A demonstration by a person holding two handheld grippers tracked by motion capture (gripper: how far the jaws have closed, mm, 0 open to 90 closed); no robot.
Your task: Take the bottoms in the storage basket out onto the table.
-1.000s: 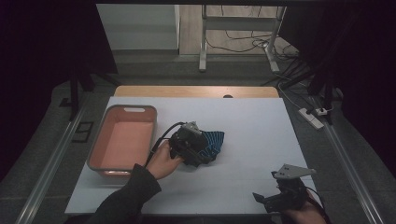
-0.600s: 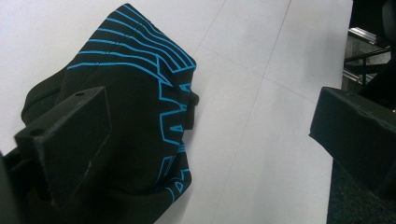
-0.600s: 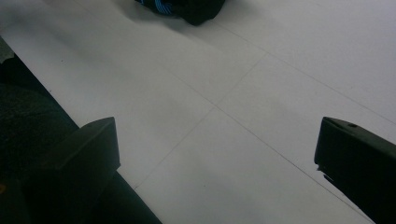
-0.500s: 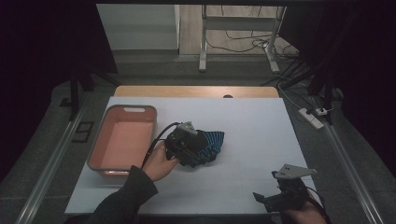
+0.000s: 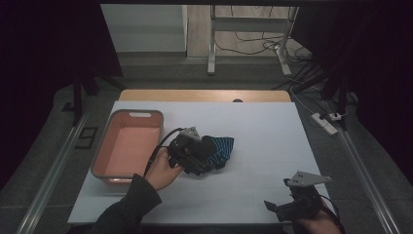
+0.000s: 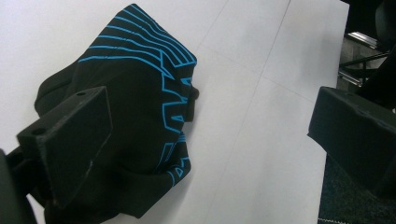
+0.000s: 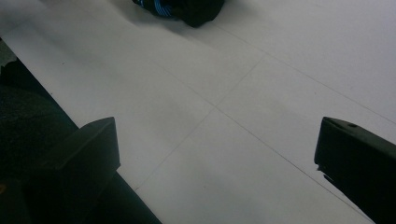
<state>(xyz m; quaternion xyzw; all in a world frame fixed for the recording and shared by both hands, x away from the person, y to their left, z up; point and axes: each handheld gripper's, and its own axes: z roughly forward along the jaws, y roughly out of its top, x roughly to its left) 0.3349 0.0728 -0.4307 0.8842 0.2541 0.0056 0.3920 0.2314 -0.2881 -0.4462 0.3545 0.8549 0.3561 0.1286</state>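
Note:
A crumpled black cloth with bright blue stripes (image 5: 221, 147) lies near the middle of the white table (image 5: 263, 131). My left gripper (image 5: 204, 155) rests at the cloth's left side, held by a hand. In the left gripper view the cloth (image 6: 140, 107) bunches under and beside the left jaw, and the left gripper (image 6: 210, 121) stands wide open with nothing clamped. My right gripper (image 5: 280, 208) hovers near the front right edge of the table, apart from the cloth. In the right gripper view, my right gripper (image 7: 215, 154) is open over bare table, with the cloth (image 7: 182, 8) far ahead.
A salmon-pink bin (image 5: 113, 155) sits on the table's left part, just left of my left hand. A wooden strip (image 5: 204, 95) runs along the far edge. Table legs and cables (image 5: 272, 46) lie on the floor beyond.
My left gripper and hand have shifted slightly to the left at the cloth. The right gripper has barely moved.

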